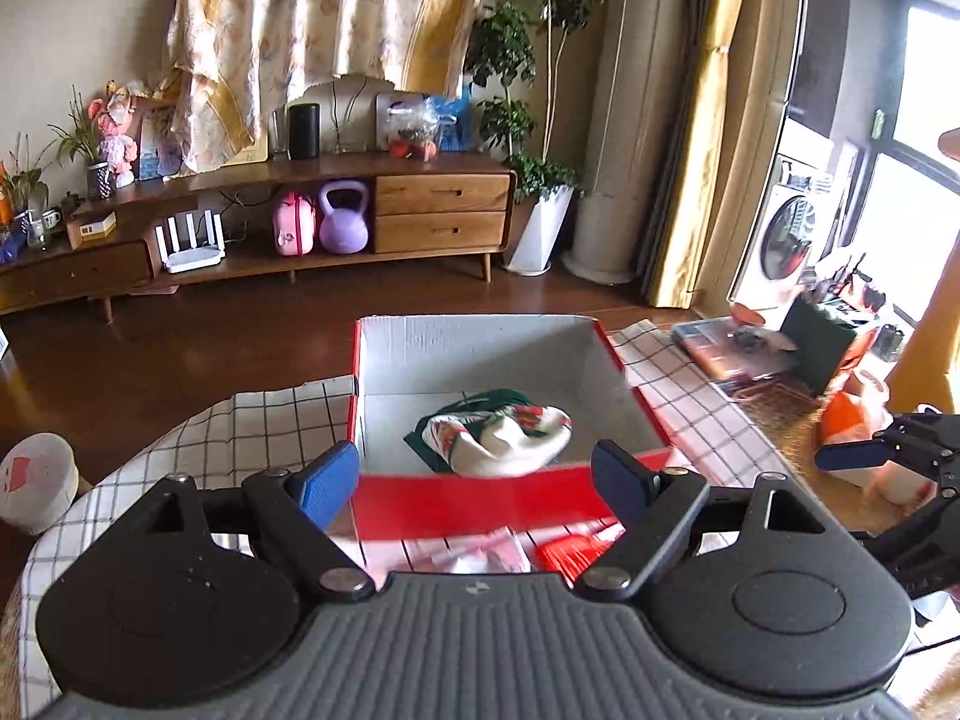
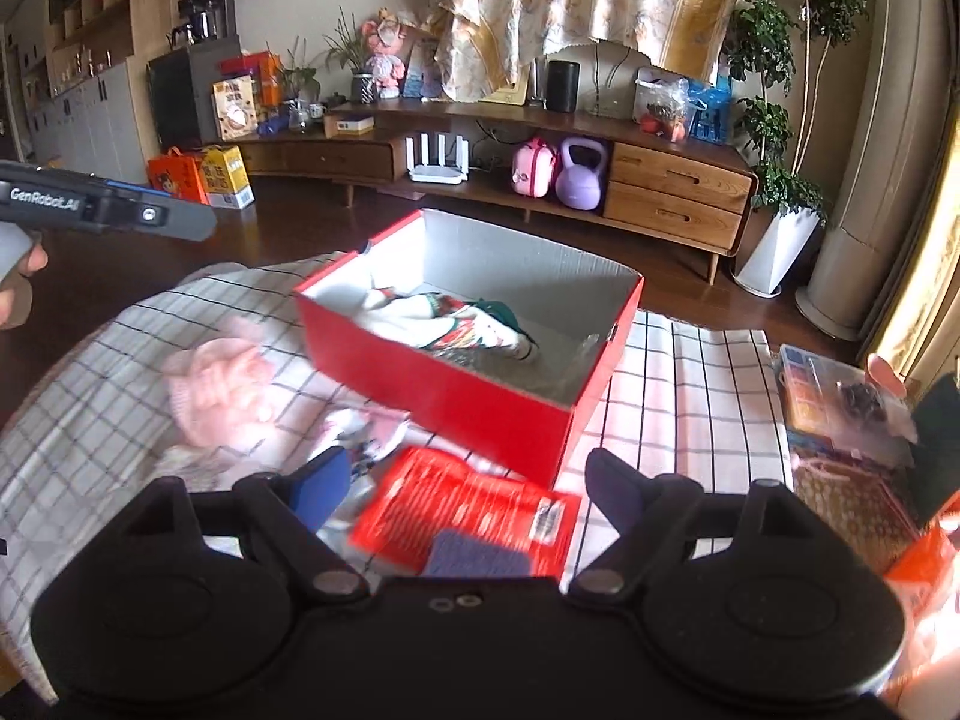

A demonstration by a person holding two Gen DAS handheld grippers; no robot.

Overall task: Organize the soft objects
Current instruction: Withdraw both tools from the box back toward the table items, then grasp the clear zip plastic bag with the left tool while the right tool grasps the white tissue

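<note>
A red cardboard box with a white inside stands on the checked tablecloth. A white, red and green cloth bundle lies in it. My left gripper is open and empty, just before the box's near wall. My right gripper is open and empty above a red packet. A pink knitted hat and a small pink-white soft item lie left of the box. The left gripper also shows at the far left of the right wrist view.
The checked tablecloth covers the table. A clear plastic case and an orange bag sit at the right edge. A wooden TV cabinet stands beyond the floor. A white bin is at left.
</note>
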